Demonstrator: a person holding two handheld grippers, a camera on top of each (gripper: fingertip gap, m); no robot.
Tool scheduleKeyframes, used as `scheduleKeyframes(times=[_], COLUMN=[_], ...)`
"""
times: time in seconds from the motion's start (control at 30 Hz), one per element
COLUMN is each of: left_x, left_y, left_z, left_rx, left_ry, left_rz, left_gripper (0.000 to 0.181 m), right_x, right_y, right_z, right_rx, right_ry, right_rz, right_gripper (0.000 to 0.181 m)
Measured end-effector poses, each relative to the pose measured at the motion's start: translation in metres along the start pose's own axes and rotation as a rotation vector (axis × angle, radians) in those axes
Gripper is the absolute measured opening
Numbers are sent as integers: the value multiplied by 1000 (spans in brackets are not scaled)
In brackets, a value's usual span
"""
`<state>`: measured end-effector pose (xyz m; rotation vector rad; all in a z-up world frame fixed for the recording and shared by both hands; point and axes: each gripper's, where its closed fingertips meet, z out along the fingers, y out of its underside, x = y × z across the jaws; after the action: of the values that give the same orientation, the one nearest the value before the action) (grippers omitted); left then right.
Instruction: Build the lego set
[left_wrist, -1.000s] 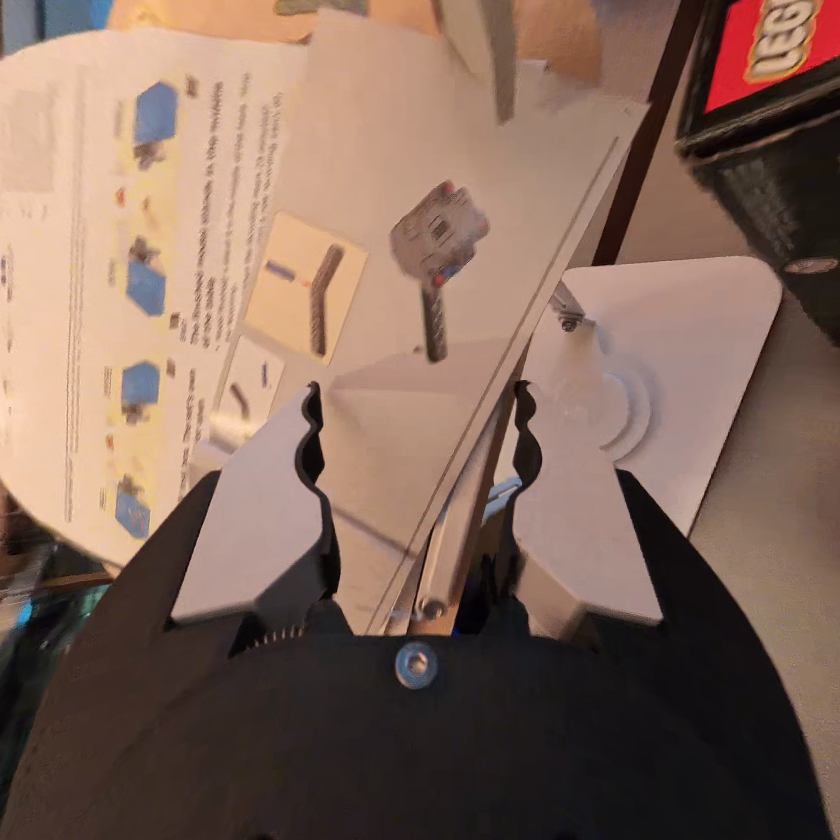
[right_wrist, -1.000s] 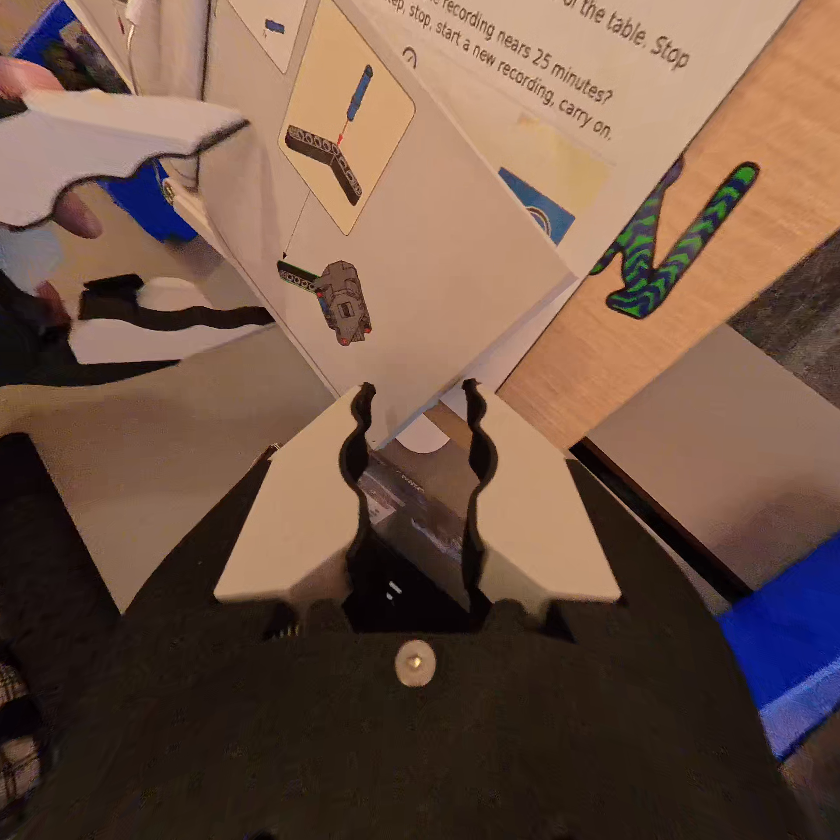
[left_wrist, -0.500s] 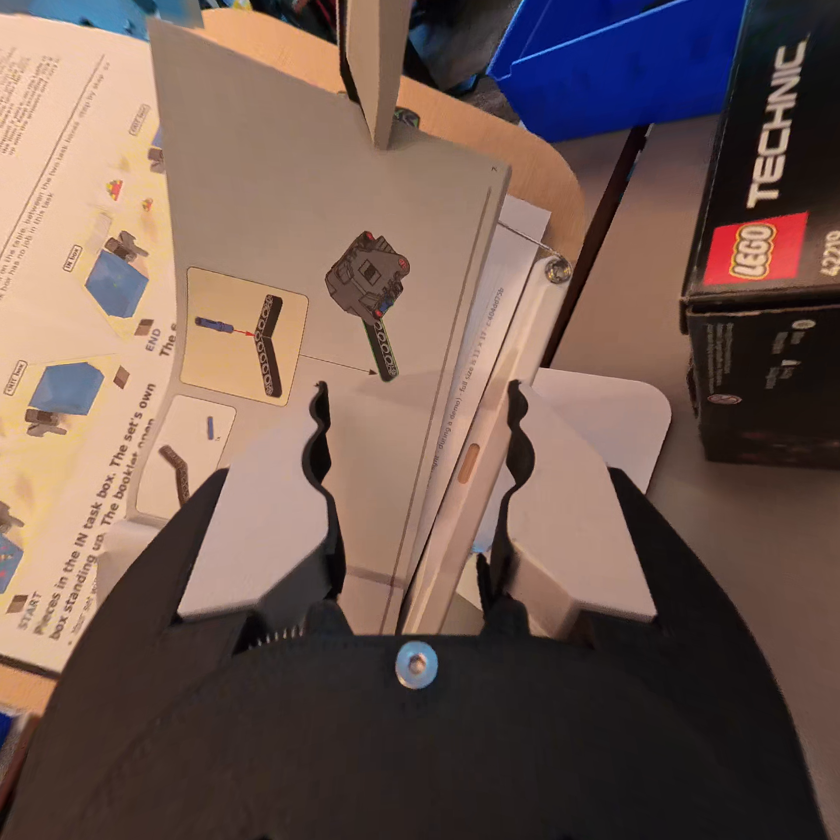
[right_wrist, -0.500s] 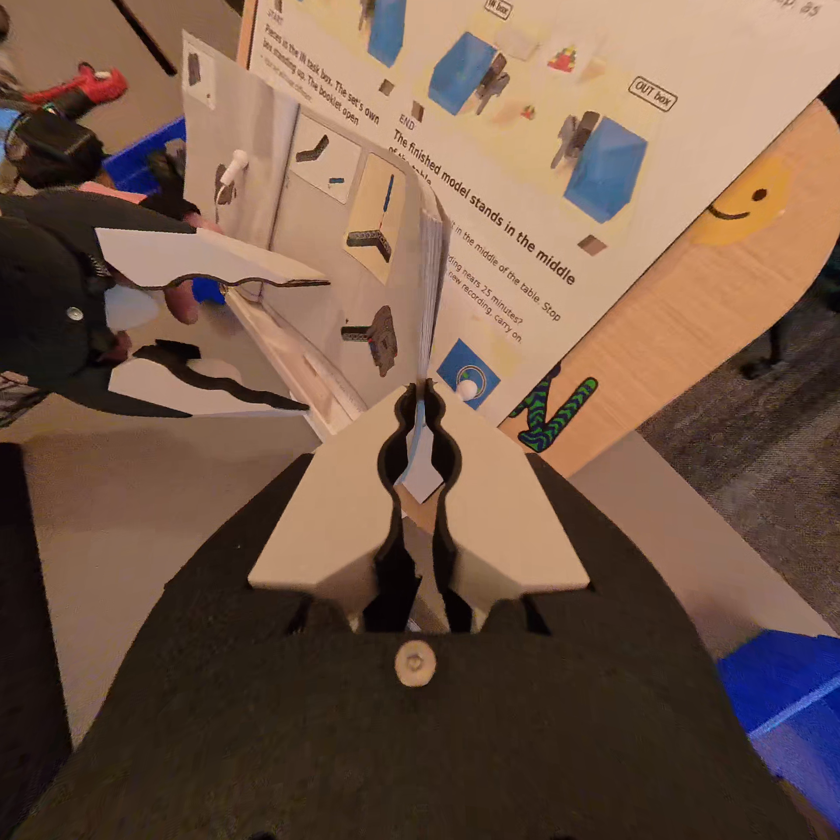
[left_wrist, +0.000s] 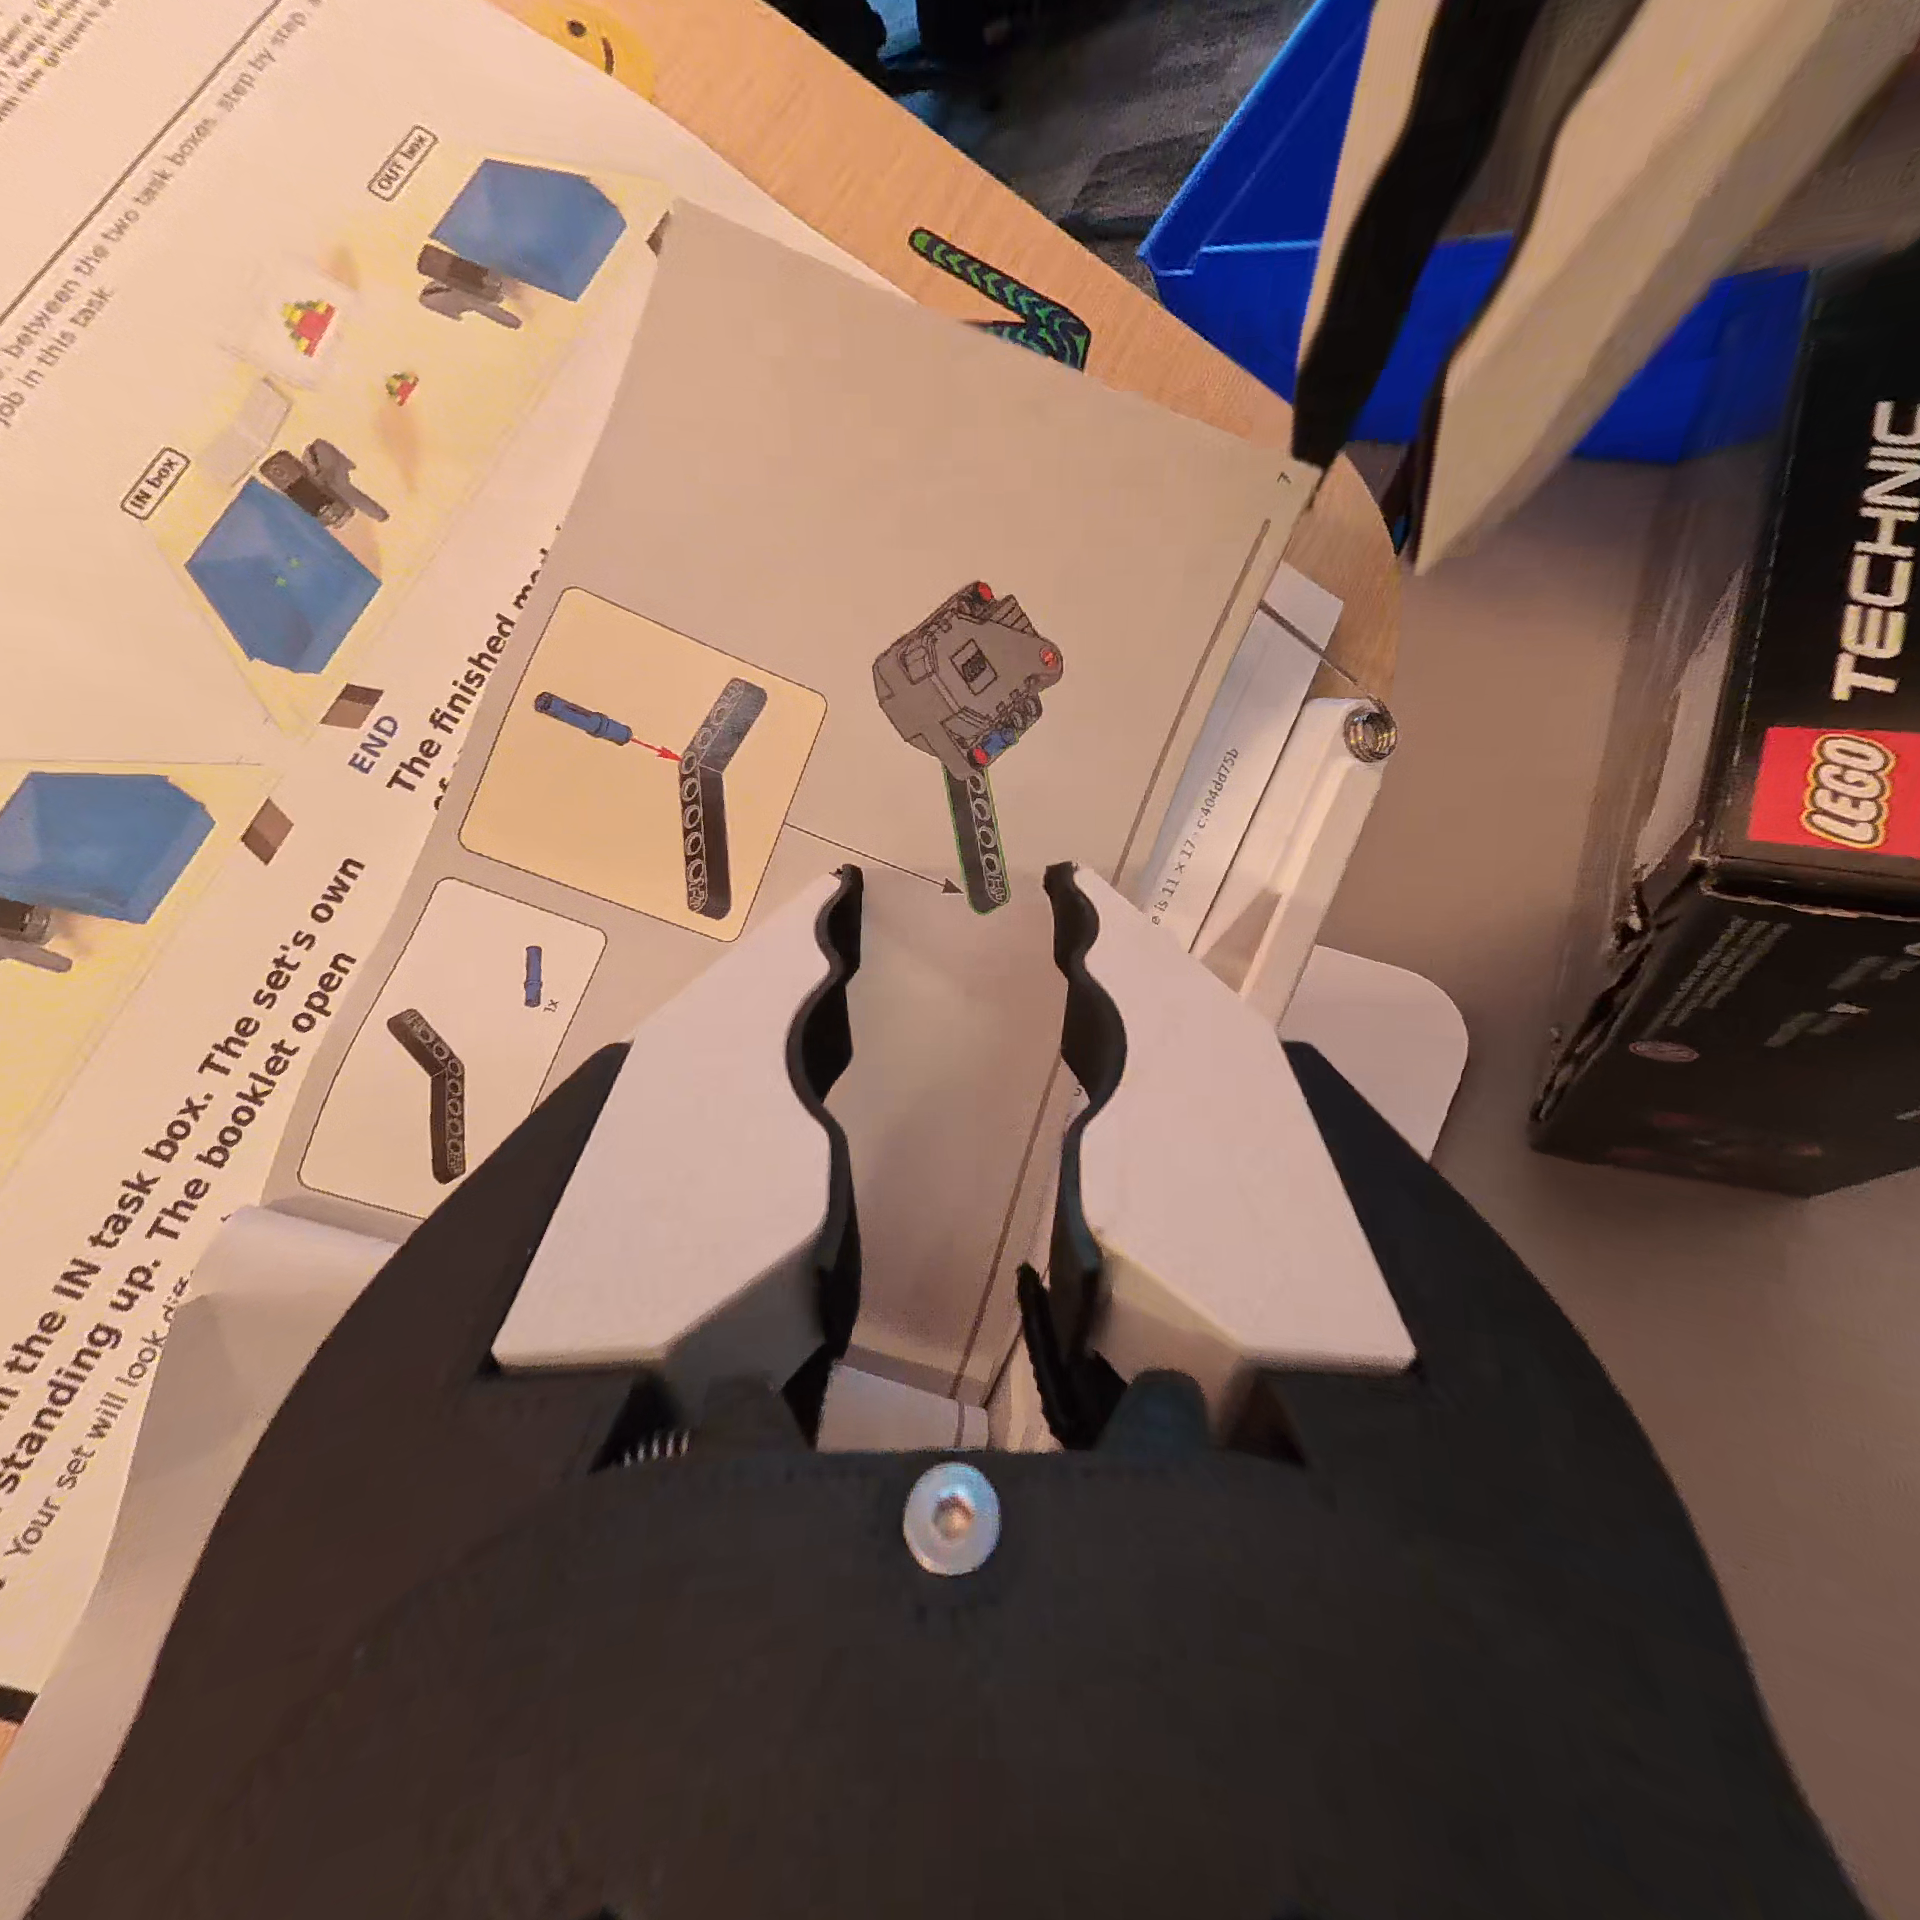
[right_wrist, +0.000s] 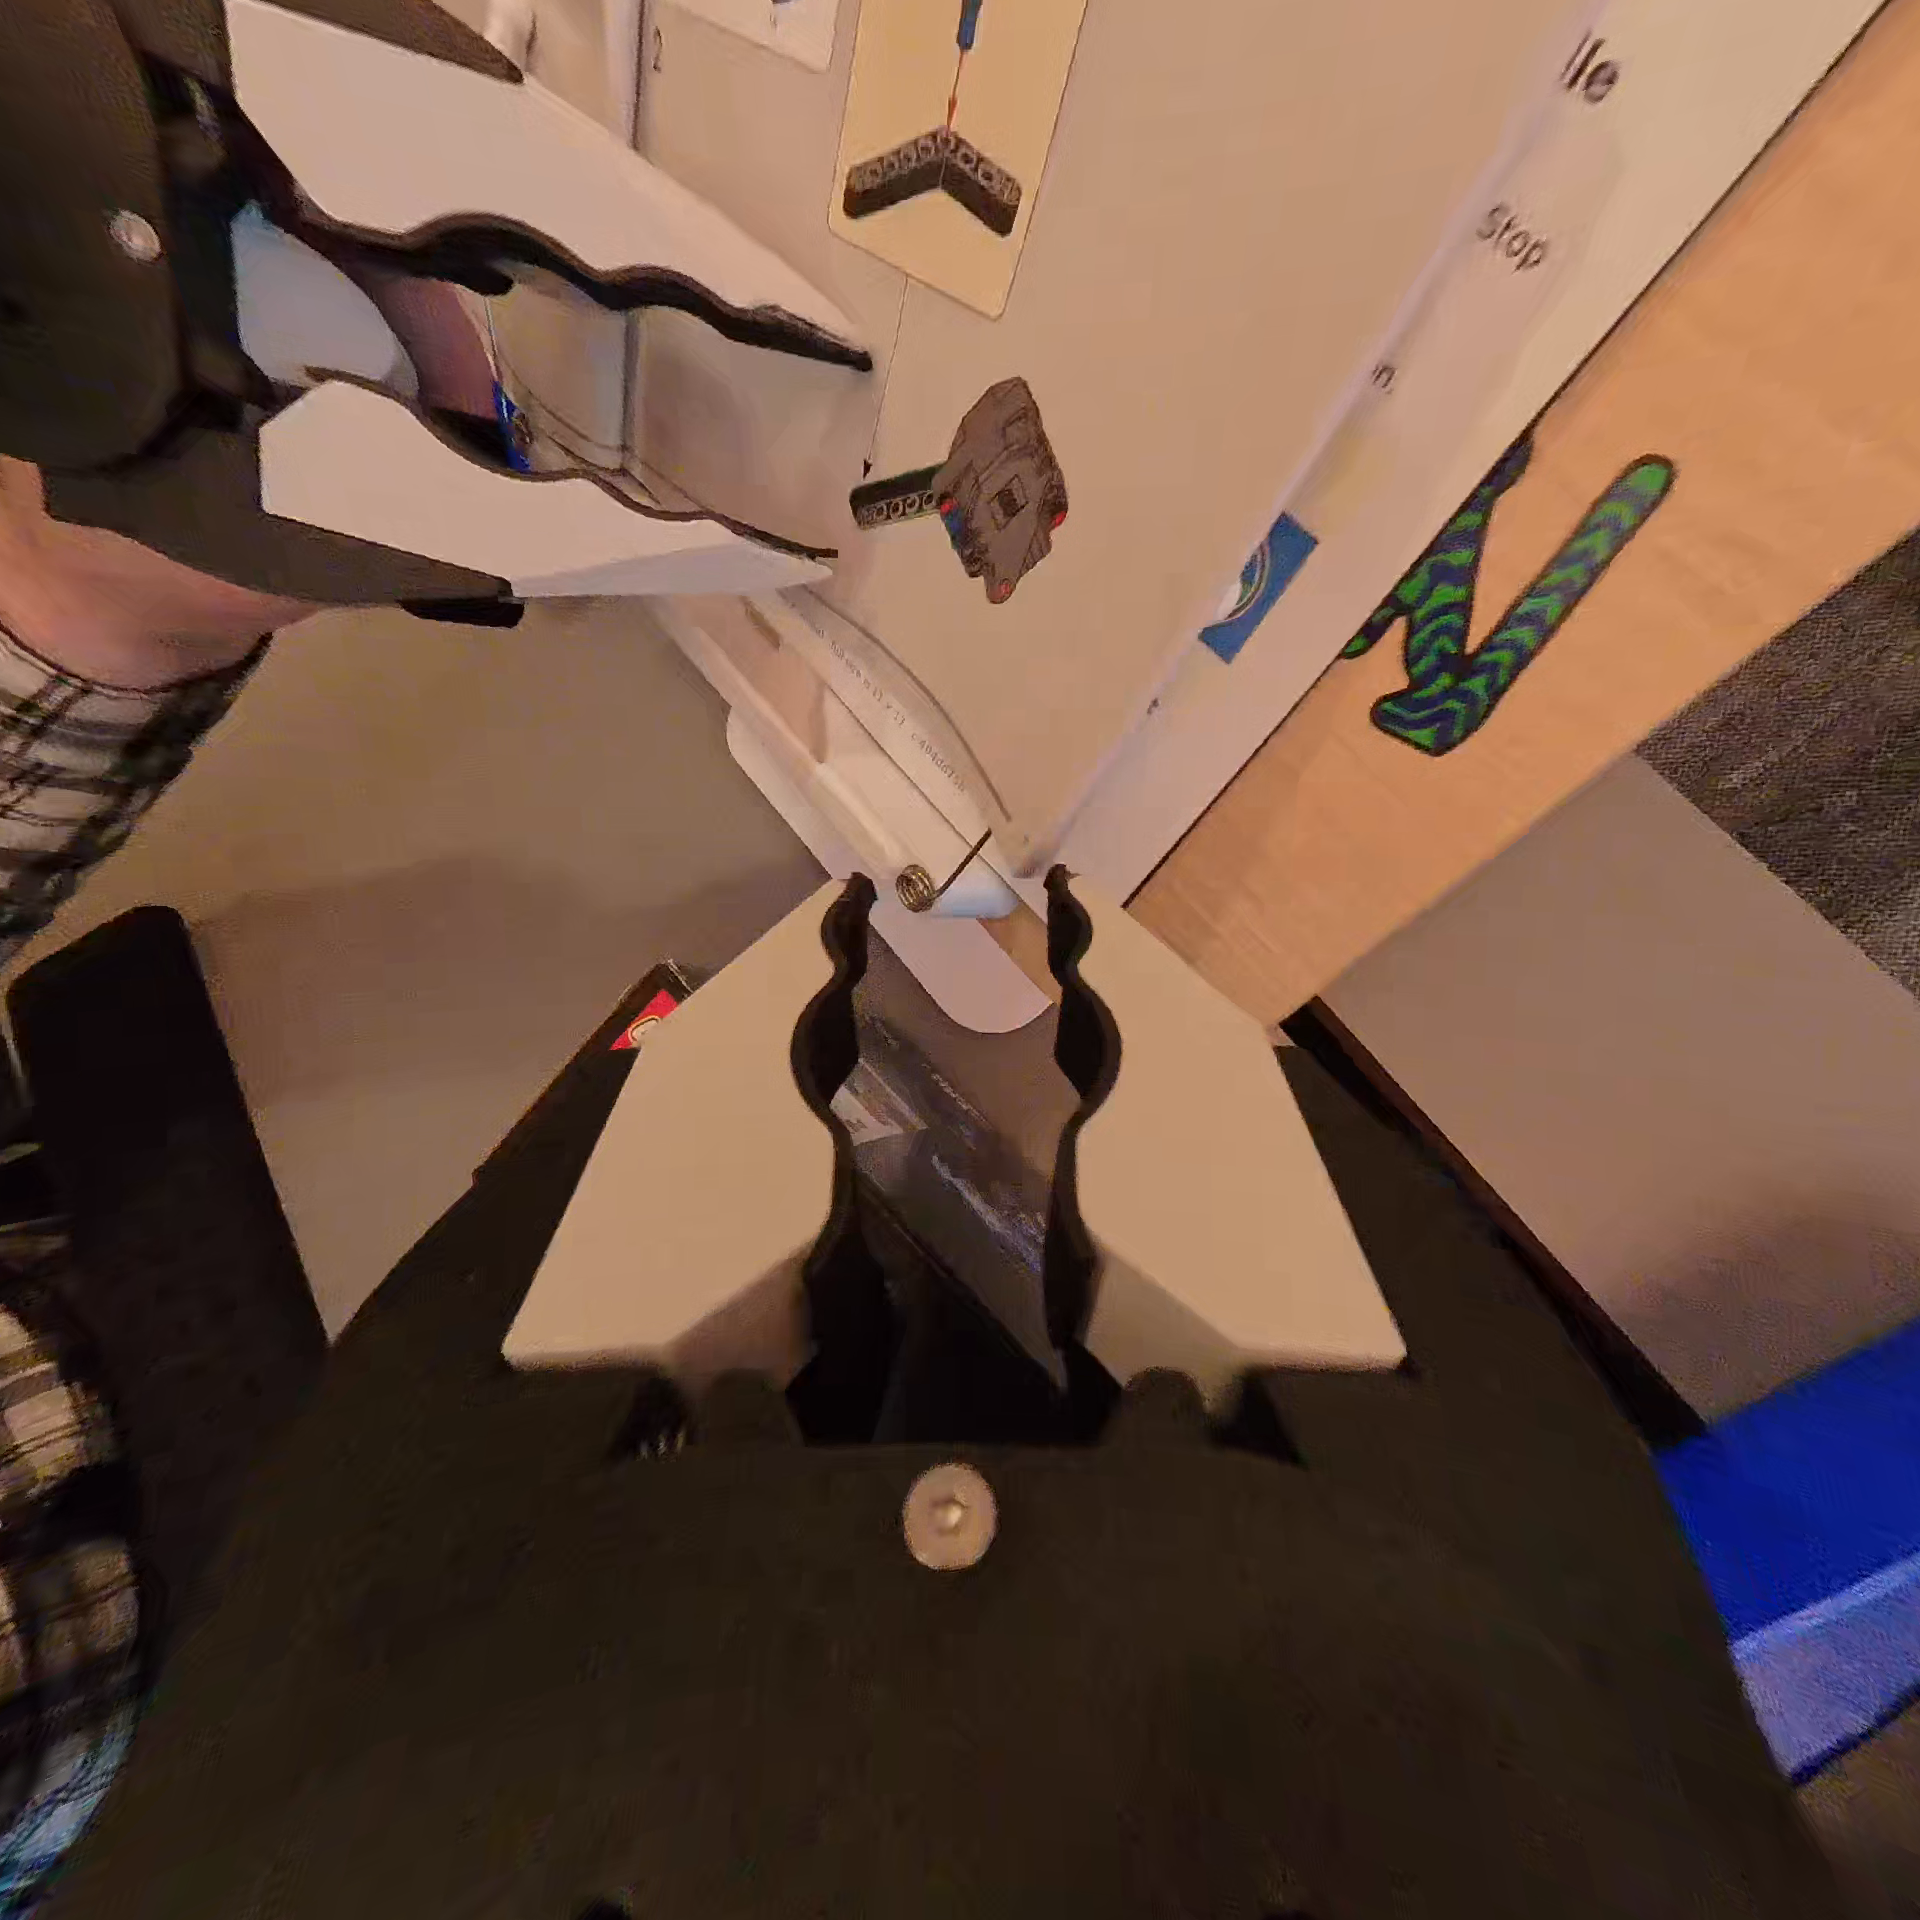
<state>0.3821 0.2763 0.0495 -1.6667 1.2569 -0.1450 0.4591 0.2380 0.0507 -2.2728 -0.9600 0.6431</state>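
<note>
We hold our left gripper spread over the booklet – propped on its white stand at twelve o'clock. Our right gripper – jaws apart, empty – hovers above the black set box at three o'clock.

Instruction booklet: its lower edge is covered by the left gripper.
White stand: mostly hidden beneath the booklet.
Printed sheet: cut off at the left edge, beside the booklet.
Black box: cropped at the right edge, right of the booklet.
Right gripper: blurred above the booklet's corner; its tips cannot be made out.
</note>
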Motion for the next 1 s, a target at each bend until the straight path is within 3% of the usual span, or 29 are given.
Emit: scheduleKeyframes(times=[0.13,0.27,0.4,0.6,0.8,1.0], left_x=[-1,-3,-7,-9,-14,-15], left_y=[0,0,1,1,2,2], left_z=[1,1,3,4,5,4], left_rx=[8,27,24,20,18,23], left_ry=[0,-2,-22,-44,-63,-57], left_rz=[-10,-19,5,8,-12,-21], left_gripper=[33,30,22,17,9,6], right_x=[0,4,4,8,9,3], right_y=[15,3,4,8,11,10], right_z=[28,35,31,26,25,21], right_rx=[-80,-13,23,-4,50,98], right_ry=[-7,29,27,219,230,323], right_rz=[17,-3,32,-76,23,-88], right_gripper=[24,4,2,4,4,0])
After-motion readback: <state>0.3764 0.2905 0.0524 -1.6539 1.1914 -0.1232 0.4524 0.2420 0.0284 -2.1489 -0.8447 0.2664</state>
